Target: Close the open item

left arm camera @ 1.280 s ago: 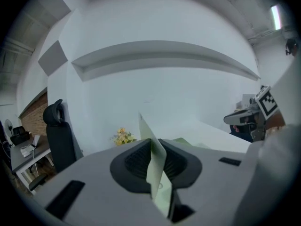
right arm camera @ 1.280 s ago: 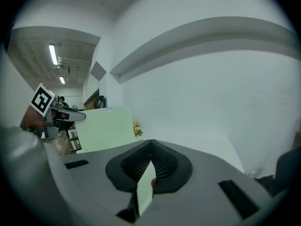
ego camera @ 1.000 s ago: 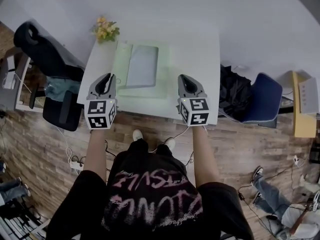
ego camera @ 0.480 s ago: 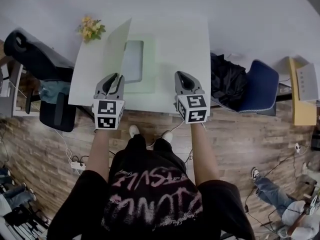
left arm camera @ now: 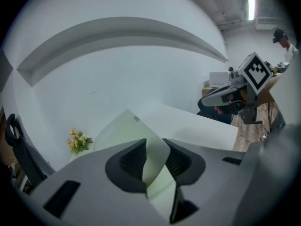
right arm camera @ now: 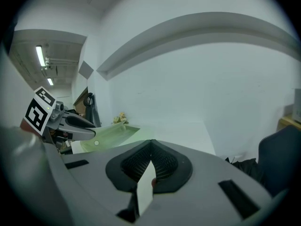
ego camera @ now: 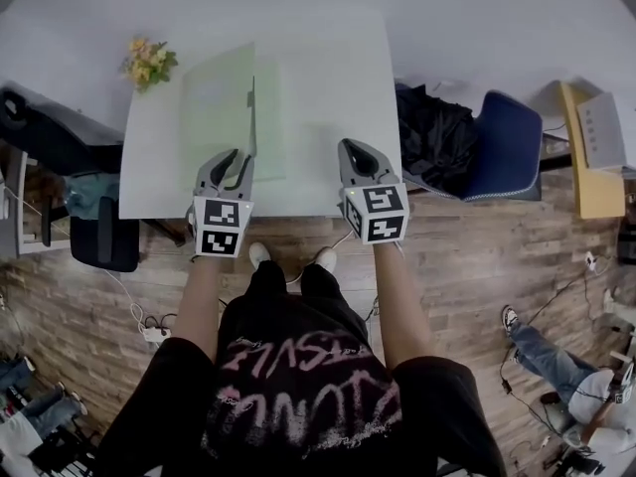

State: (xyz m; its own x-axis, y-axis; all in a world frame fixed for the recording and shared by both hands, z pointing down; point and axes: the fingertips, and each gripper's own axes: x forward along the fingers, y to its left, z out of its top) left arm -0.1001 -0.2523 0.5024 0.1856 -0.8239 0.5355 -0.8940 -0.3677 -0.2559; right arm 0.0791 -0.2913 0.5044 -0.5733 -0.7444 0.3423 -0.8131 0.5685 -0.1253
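A pale green folder lies on the white table (ego camera: 338, 78). Its cover (ego camera: 214, 102) is lifted off the base and stands tilted. My left gripper (ego camera: 238, 159) is at the cover's near edge. Its jaws are opening, and the thin cover (left arm camera: 124, 131) passes loosely between the pads, which stand too far apart to press it. My right gripper (ego camera: 360, 152) hovers over the table's front edge to the right of the folder. Its jaws (right arm camera: 151, 147) are shut, with nothing seen held. In the right gripper view the left gripper (right arm camera: 91, 132) sits against the green cover (right arm camera: 115, 133).
A small bunch of yellow flowers (ego camera: 147, 63) stands at the table's far left corner. A black office chair (ego camera: 60, 137) is to the left. To the right, a black bag (ego camera: 437, 132) rests on a blue chair (ego camera: 507, 147). A person (ego camera: 556, 366) sits lower right.
The folder's cover has gone from lying flat to standing raised, and my left gripper has moved in to its near edge. The view has shifted, so the table sits further left.
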